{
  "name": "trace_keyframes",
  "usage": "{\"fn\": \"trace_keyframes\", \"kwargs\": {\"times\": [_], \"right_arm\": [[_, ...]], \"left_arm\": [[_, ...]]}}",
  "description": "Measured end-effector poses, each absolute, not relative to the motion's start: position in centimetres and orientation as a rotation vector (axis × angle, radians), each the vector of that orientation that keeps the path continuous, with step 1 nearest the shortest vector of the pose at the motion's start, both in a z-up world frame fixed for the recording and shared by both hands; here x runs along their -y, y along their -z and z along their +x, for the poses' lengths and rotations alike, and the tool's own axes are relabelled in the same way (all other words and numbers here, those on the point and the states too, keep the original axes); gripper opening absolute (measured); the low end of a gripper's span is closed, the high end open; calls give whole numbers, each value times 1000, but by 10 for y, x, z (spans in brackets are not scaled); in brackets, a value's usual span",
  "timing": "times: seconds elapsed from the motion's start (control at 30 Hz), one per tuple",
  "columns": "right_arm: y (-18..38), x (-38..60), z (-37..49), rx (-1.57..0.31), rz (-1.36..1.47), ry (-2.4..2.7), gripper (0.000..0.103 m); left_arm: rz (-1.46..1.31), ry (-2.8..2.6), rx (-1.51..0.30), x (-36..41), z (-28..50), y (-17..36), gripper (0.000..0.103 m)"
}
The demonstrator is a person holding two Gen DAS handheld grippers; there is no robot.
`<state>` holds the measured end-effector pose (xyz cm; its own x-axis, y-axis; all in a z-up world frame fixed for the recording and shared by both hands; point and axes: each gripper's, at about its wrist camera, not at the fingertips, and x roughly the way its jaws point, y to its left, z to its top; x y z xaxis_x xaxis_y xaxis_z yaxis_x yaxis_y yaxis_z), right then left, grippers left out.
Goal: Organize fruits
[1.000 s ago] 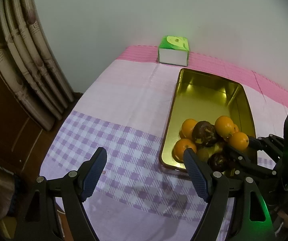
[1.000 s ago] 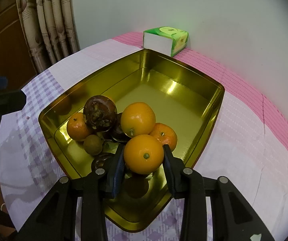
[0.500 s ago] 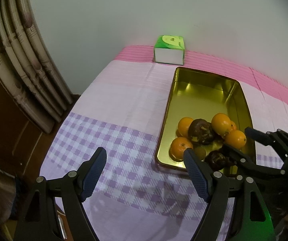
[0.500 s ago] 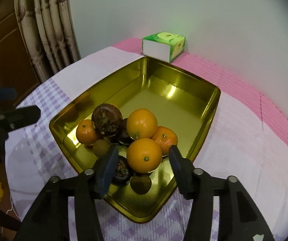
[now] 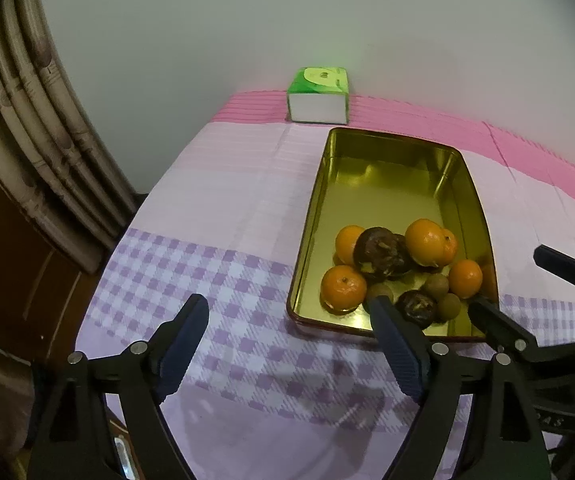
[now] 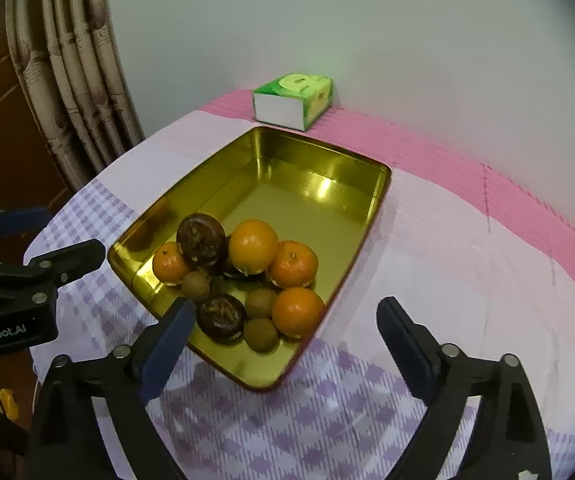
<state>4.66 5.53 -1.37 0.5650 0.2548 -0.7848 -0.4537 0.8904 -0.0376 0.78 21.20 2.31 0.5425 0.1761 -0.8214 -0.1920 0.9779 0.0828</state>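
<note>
A gold metal tray (image 5: 391, 168) (image 6: 307, 176) lies on the cloth with its fruit heaped at the near end: several oranges, two dark mangosteens (image 6: 201, 238) and small brown fruits (image 6: 262, 334). One orange (image 6: 297, 312) (image 5: 465, 279) rests in the tray's near right corner. My right gripper (image 6: 286, 308) (image 5: 519, 284) hovers over that corner with its jaws opening; the orange shows between the fingers, but the pads are clear of it. Left of the tray, my left gripper (image 5: 287, 308) (image 6: 55, 236) is also opening, with nothing between its fingers.
A green and white tissue box (image 5: 318, 96) (image 6: 293, 98) stands behind the tray against the wall. A curtain (image 5: 47, 140) hangs off the table's left edge. Pink and purple-checked cloth (image 5: 227, 264) covers the table.
My right gripper has let go of the orange, spread its jaws wide and drawn back and up; the orange now rests in the tray. The left gripper stayed about where it was.
</note>
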Motion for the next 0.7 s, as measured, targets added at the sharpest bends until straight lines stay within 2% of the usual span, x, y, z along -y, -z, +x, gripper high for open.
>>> {"fn": "trace_keyframes", "kwargs": {"times": [0.27,0.7], "right_arm": [[15,-54,33,-896,-249,-415,101],[18,-57,29,-905,-267,-404,102]], "left_arm": [[-3,-194,-982,-204,7,-21,83],[4,-185,-994,-199,9,-19,83]]}}
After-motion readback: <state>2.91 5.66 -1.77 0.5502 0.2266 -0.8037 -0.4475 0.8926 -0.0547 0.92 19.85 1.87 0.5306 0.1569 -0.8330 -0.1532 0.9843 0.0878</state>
